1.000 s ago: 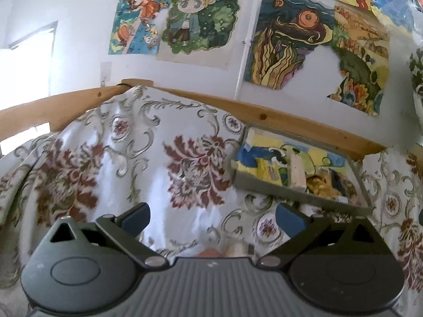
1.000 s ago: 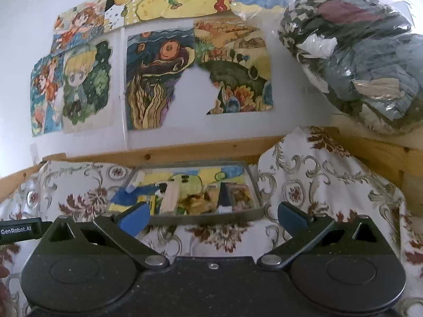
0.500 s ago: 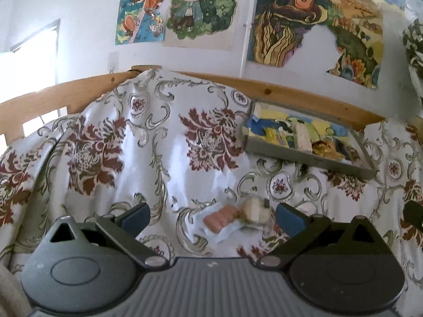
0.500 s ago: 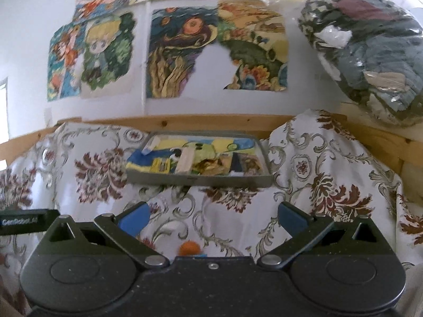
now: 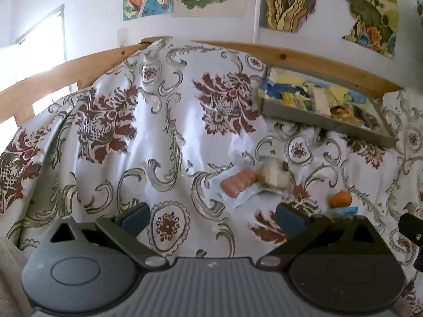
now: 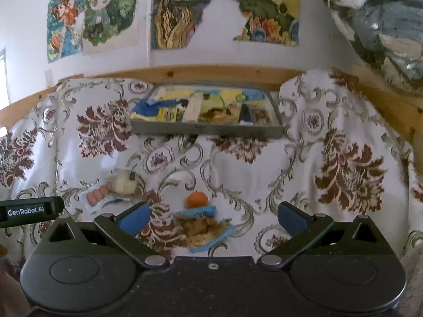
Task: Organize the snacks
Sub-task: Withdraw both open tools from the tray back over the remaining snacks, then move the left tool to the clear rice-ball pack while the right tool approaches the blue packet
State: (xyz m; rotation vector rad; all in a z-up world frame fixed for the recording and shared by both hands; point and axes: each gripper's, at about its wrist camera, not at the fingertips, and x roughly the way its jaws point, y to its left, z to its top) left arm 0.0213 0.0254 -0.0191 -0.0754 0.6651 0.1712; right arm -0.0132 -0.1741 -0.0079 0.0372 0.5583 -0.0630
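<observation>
A pack of pink sausages (image 5: 238,184) (image 6: 98,195) lies on the floral cloth beside a wrapped pale bun (image 5: 273,175) (image 6: 123,182). An orange fruit (image 5: 341,199) (image 6: 197,200) sits to their right, with a blue snack packet (image 6: 205,227) just in front of it. A grey tray (image 5: 327,122) (image 6: 206,131) of several snack packs rests at the back by the wooden rail. My left gripper (image 5: 212,218) is open, hovering in front of the sausages. My right gripper (image 6: 212,218) is open above the blue packet. Both hold nothing.
A wooden rail (image 6: 201,71) runs behind the tray, under a wall of colourful posters (image 6: 224,8). A clear bag of folded clothes (image 6: 378,21) sits at upper right. The left gripper's body (image 6: 29,210) shows at the left edge of the right wrist view.
Both grippers have tilted down and drawn back, bringing the sausages, bun, orange fruit and blue packet into view. Both stay open.
</observation>
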